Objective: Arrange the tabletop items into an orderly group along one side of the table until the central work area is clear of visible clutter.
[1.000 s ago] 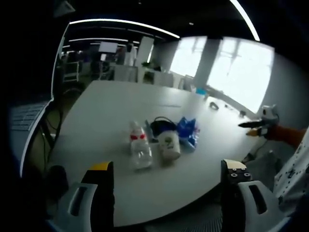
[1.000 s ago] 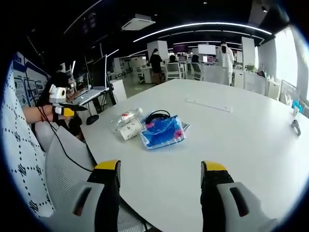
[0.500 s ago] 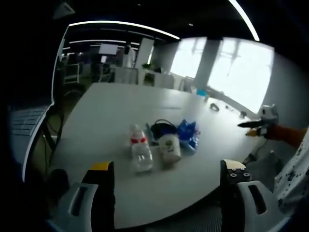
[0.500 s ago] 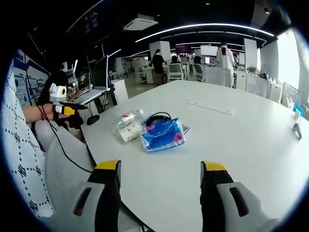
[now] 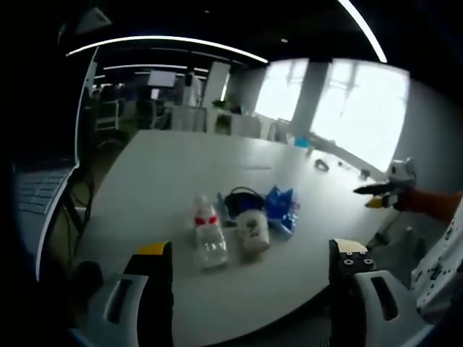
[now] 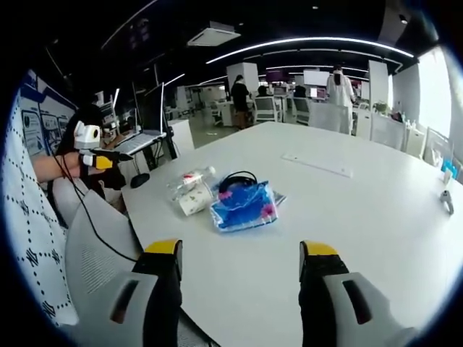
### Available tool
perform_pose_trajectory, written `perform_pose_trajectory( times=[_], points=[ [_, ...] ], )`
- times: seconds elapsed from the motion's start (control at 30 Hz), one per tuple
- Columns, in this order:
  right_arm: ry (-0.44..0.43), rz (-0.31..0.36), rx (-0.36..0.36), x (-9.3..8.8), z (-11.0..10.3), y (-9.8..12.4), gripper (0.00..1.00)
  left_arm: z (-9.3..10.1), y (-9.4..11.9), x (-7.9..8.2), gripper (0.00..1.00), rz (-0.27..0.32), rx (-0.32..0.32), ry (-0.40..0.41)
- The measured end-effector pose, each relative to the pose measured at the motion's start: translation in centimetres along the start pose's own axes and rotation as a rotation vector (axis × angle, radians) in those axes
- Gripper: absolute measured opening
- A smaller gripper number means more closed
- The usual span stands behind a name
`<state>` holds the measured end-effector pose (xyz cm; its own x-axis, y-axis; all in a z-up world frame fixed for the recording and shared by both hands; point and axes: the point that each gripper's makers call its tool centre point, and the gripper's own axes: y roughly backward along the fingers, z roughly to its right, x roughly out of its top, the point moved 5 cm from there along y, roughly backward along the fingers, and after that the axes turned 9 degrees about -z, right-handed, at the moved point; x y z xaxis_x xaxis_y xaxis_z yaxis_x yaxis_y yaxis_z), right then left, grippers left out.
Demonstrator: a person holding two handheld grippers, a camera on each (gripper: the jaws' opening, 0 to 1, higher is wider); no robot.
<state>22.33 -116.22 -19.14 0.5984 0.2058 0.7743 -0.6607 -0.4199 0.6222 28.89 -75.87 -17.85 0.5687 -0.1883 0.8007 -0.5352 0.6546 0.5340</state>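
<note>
My left tool (image 5: 242, 278) sits at the near table edge with its jaws spread wide and nothing between them; my right tool (image 6: 240, 278) is likewise wide open and empty, held back over the white table (image 6: 376, 217) edge.

Nearest to the left tool lies the clear plastic bottle (image 5: 207, 230) with a red label, on its side, pointing toward me. It looks almost empty, so I judge it light, smooth and prone to roll or dent; I would close across the ribbed body near the middle, not the tapered neck. Just beside it lies a white paper cup (image 5: 252, 228), also tipped over: very light, thin-walled and easily crushed, so a soft pinch across the wall near the rim suits it. Behind the cup sits a black coiled cable (image 5: 242, 196), limp, best taken at the bundle. Beside that is the blue crinkly bag (image 6: 244, 204), soft and shifting; its contents I cannot make out.

All four crowd together, touching or nearly so, which means lifting one may drag its neighbours.

Farther off, a small dark object (image 6: 446, 200) rests near the far edge, and a flat pale strip (image 6: 318, 164) lies mid-table.
</note>
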Motion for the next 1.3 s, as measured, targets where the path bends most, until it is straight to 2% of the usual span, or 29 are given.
perform_pose_trajectory(
  times=[0.73, 1.3],
  points=[
    [0.047, 0.013, 0.023, 2.1, 0.8, -1.5, 0.62, 2.3, -2.5, 2.4, 0.79, 0.034, -0.023, -0.025],
    [0.079, 0.004, 0.046, 3.2, 1.4, -3.4, 0.59, 4.1, -5.4, 3.2, 0.75, 0.016, -0.047, -0.043]
  ],
)
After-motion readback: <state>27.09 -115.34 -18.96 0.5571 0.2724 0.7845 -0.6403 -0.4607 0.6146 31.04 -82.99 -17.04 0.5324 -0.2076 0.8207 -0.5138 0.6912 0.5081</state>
